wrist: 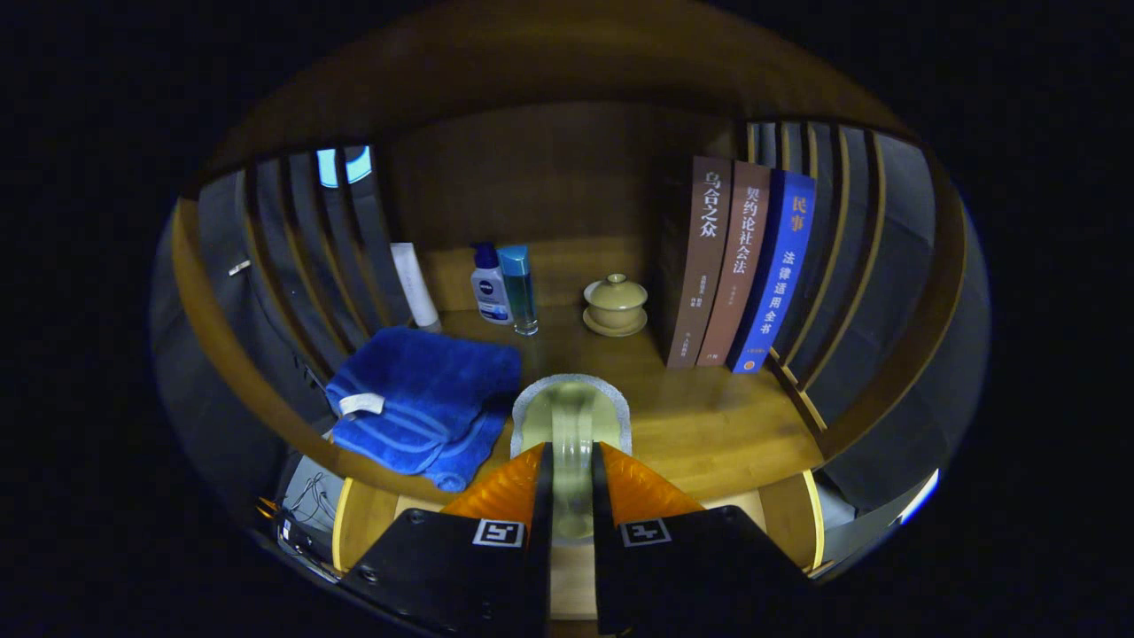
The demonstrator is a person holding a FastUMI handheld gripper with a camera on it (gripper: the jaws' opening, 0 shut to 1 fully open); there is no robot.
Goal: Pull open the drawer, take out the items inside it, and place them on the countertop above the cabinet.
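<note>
My gripper (571, 483) is shut on a clear glass cup (571, 416), both orange fingers (505, 492) pressing its sides. The cup's greyish round end points ahead, over the front part of the wooden countertop (709, 425). Whether the cup touches the wood I cannot tell. Below the fingers lies a paler wooden surface with yellow-edged sides (341, 532), seemingly the open drawer. A folded blue towel (421, 403) lies on the countertop just left of the cup.
At the back of the countertop stand a white tube (415, 283), a small blue-capped bottle (490, 288) and a teal bottle (520, 288). A lidded tan teacup on a saucer (615, 306) sits beside three upright books (740, 266). Slatted wooden sides enclose the shelf.
</note>
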